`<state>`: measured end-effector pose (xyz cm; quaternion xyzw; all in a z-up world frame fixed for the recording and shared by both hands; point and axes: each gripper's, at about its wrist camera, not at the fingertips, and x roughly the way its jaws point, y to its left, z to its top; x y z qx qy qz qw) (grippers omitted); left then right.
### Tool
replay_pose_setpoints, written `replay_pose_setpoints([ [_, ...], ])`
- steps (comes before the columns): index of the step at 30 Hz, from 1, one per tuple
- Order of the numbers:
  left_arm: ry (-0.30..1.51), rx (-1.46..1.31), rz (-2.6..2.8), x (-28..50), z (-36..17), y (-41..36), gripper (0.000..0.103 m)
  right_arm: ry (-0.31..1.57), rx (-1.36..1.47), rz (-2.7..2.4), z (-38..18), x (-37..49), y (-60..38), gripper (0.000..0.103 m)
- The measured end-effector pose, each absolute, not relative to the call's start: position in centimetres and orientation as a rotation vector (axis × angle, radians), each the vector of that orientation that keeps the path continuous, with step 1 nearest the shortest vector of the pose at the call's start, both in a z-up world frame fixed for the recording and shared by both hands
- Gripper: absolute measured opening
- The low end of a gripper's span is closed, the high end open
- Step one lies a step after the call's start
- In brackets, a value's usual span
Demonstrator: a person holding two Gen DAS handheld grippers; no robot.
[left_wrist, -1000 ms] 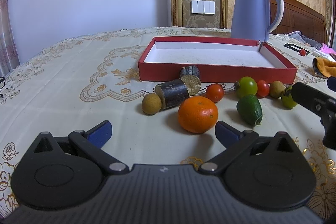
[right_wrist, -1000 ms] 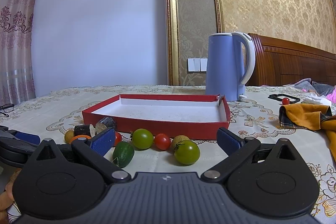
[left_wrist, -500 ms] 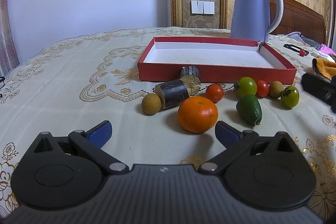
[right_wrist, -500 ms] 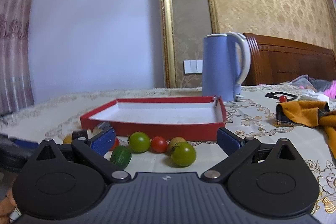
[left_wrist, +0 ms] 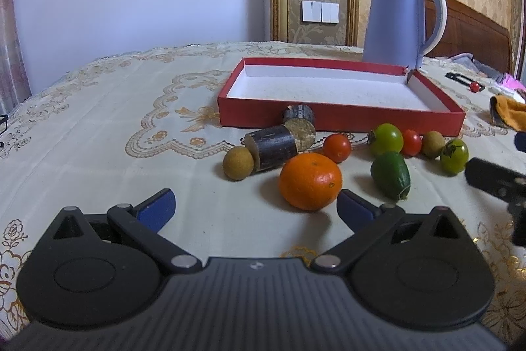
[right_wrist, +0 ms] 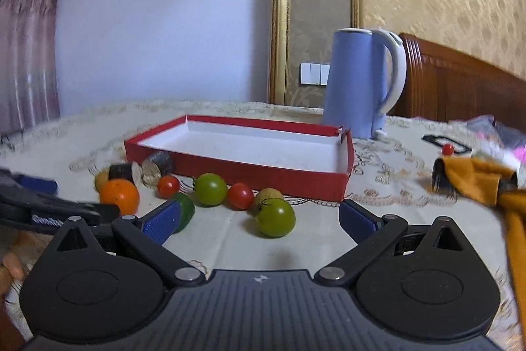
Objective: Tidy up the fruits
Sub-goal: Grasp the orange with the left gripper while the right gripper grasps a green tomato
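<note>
Embroidered cream tablecloth (left_wrist: 98,107) covers the work surface in both views. Left gripper (left_wrist: 254,206): jaws spread wide, nothing between them, with the orange (left_wrist: 310,181) on the cloth just ahead at 1 o'clock, close to the right blue pad but not gripped. Reading left to right in the left wrist view, the loose row consists of a brown round fruit (left_wrist: 238,162) touching a dark cylinder (left_wrist: 272,146), a second cylinder (left_wrist: 299,124) against the red tray (left_wrist: 342,118), a red tomato (left_wrist: 337,147), a large green tomato (left_wrist: 387,139), a dark green oval fruit (left_wrist: 391,175), a smaller red tomato (left_wrist: 411,142), another brown fruit (left_wrist: 433,144) and a green tomato (left_wrist: 454,155). All lie outside the tray — its white floor holds no fruit. A blue kettle (left_wrist: 399,18) stands at the tray's 1 o'clock corner.

Right gripper (right_wrist: 259,221): jaws apart, holding nothing, with the green tomato (right_wrist: 275,217) on the cloth directly ahead at 12 o'clock. An orange cloth (right_wrist: 480,178) lies at 2 o'clock.
</note>
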<state>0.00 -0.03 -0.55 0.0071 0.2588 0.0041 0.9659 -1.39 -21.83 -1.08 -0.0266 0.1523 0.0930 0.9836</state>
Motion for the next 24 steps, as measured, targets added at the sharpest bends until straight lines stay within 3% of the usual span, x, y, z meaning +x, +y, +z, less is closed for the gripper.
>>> replay_pose_setpoints([
  [7, 0.524, 0.026, 0.012, 0.0, -0.4, -0.2, 0.103, 0.357, -0.117, 0.18, -1.1, 1.2, -22.1, 0.096],
  [9, 0.519, 0.037, 0.015, 0.0, -0.2, -0.4, 0.103, 0.401, -0.106, 0.193, -1.3, 2.4, -22.4, 0.072],
  [11, 0.516, 0.047, 0.011, 0.1, 0.1, -0.7, 0.103, 0.466, -0.071, 0.224, -1.6, 3.5, -22.7, 0.056],
  [17, 0.532, 0.027, -0.002, 0.5, 0.3, -0.7, 0.103, 0.529, -0.048, 0.282, -2.0, 4.4, -22.7, 0.047],
  [20, 0.542, 0.007, -0.013, 0.6, 0.2, -0.5, 0.103, 0.551, -0.051, 0.277, -1.9, 4.7, -22.7, 0.036],
  [22, 0.546, -0.002, -0.018, 0.7, 0.2, -0.5, 0.1, 0.555, -0.05, 0.283, -1.8, 4.8, -22.8, 0.034],
  [24, 0.551, 0.0, -0.021, 0.9, 0.2, -0.5, 0.091, 0.55, -0.051, 0.275, -1.7, 4.7, -22.9, 0.033],
])
